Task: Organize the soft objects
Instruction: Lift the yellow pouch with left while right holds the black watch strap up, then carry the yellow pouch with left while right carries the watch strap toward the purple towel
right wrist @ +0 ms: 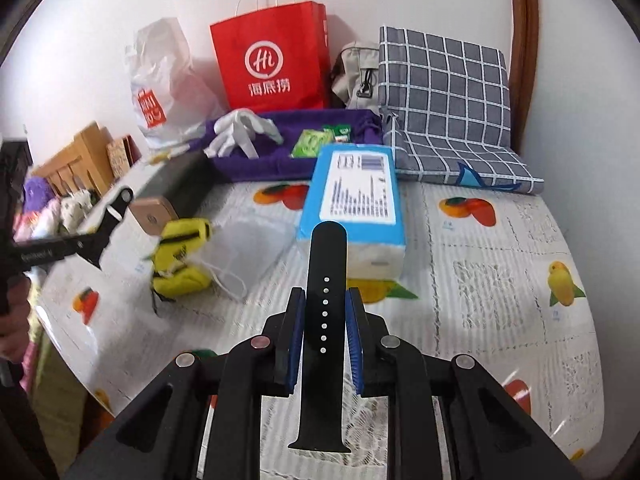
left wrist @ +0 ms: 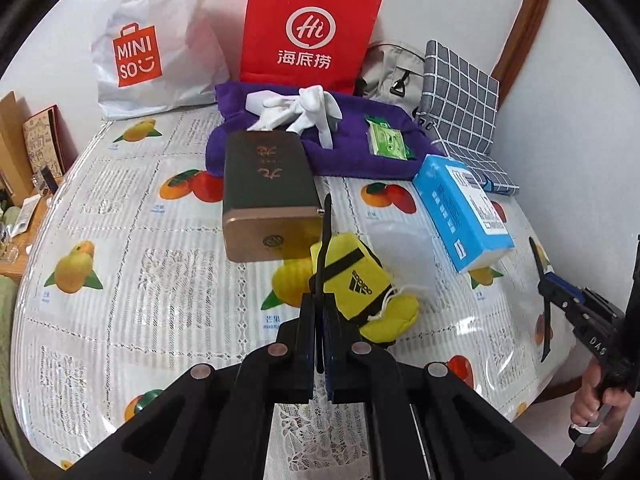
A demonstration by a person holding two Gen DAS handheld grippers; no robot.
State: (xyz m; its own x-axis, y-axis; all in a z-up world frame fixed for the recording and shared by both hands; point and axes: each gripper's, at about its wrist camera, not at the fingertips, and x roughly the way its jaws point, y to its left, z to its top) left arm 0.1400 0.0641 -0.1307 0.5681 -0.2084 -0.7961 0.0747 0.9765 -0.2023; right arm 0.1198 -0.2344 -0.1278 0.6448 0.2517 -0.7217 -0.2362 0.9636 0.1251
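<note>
My left gripper (left wrist: 320, 312) is shut on a thin black strap (left wrist: 325, 236) seen edge-on, held above the table. My right gripper (right wrist: 325, 320) is shut on a flat black strap with holes (right wrist: 325, 300), pointing forward. The right gripper also shows in the left wrist view (left wrist: 560, 300), and the left gripper in the right wrist view (right wrist: 96, 236). A yellow Adidas pouch (left wrist: 360, 284) lies on the table below the left gripper, also seen in the right wrist view (right wrist: 180, 256). White gloves (left wrist: 296, 110) and a green packet (left wrist: 388, 140) rest on a purple towel (left wrist: 352, 152) at the back.
A dark box with a gold end (left wrist: 264, 196), a blue tissue pack (left wrist: 460, 208) and a clear plastic tub (right wrist: 248, 240) stand mid-table. A Miniso bag (left wrist: 152, 48), a red paper bag (left wrist: 308, 28), a grey bag (left wrist: 392, 72) and a checked cushion (right wrist: 444, 100) line the wall.
</note>
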